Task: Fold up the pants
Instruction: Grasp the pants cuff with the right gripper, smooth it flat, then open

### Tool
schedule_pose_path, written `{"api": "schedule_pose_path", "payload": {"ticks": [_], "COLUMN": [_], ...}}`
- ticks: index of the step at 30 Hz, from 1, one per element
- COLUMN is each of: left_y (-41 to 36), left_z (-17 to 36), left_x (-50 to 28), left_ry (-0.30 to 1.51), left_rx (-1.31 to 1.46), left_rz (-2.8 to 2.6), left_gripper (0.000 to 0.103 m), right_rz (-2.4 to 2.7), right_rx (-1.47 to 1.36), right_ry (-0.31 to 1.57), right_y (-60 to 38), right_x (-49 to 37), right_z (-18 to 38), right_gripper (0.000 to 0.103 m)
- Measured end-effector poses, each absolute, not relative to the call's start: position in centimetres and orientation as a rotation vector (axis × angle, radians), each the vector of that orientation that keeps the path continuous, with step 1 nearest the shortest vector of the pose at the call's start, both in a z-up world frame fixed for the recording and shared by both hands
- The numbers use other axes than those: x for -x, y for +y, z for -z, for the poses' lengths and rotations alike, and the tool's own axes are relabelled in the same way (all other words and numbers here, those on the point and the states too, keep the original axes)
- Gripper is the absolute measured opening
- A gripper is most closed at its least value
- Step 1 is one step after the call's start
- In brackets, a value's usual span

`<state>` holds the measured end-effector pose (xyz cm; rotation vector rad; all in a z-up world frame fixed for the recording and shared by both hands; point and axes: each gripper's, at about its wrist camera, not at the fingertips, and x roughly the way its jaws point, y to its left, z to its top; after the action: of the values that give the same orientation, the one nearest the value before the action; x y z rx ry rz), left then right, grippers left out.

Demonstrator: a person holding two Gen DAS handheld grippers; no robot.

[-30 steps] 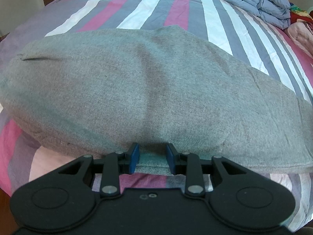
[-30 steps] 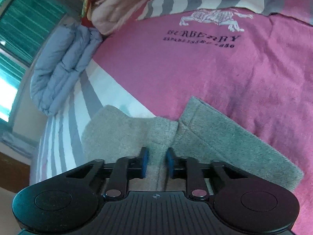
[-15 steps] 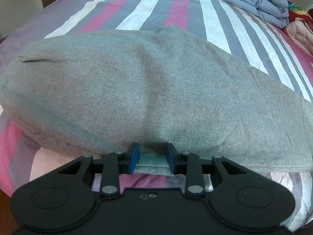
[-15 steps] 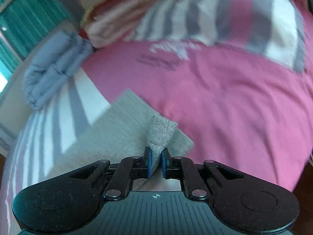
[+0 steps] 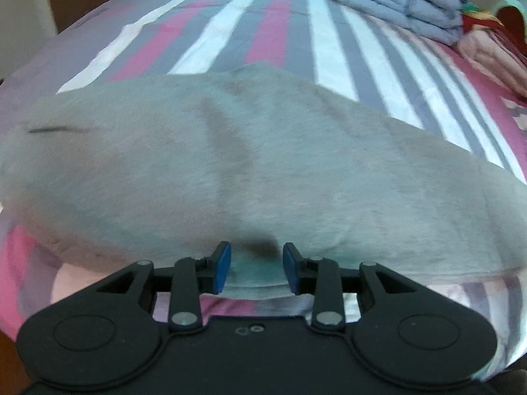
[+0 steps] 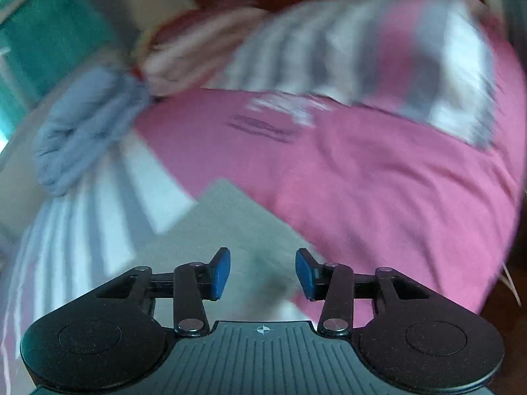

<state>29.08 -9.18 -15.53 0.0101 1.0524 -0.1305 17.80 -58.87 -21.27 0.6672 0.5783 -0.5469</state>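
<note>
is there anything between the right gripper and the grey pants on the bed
Nothing visible. The right gripper has just been opening, and the grey knit pants lie directly under its spread jaws on the striped bedspread, with no other object between.

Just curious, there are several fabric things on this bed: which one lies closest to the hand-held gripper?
The grey pants, spread flat on the striped bedspread; their near edge sits between the left hand-held gripper pads. The folded blue quilt lies far off.
</note>
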Motion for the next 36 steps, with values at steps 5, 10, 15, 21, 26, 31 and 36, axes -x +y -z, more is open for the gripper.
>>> {"api": "schedule_pose_path", "payload": {"ticks": [5,10,15,21,26,31,36], "left_y": [-11.0,-10.6,-10.3,-10.1,-10.8,-11.6,-11.9], "left_z": [16.7,17.1,16.5,15.7,15.8,15.8,15.6], "left_x": [-29.2,-29.5,-29.1,-28.8,-28.3,-28.1,-27.8], "left_ry": [1.074,1.09,1.081,1.071,1.061,1.058,1.06], "left_rx": [-0.044,-0.041,-0.014,0.041,0.032,-0.003,0.004], "left_rz": [0.147,0.159,0.153,0.147,0.152,0.146,0.164], "left_gripper": [0.036,0.038,0.036,0.036,0.036,0.036,0.036], "right_rz": [0.388,0.421,0.436,0.424,0.517,0.479,0.509], "right_rx": [-0.557,-0.433,-0.428,-0.725,-0.779,-0.881,-0.93], "right_ry": [0.681,0.847,0.838,0.724,0.738,0.73,0.664], "right_y": [-56.8,-56.7,-57.2,-59.8,-61.3,-61.5,-61.2], "right_x": [-24.6,-27.5,-24.2,-18.5,-16.8,-16.6,-15.8], "right_z": [22.2,25.9,26.1,24.0,24.2,24.7,23.4], "right_gripper": [0.044,0.044,0.044,0.044,0.044,0.044,0.044]}}
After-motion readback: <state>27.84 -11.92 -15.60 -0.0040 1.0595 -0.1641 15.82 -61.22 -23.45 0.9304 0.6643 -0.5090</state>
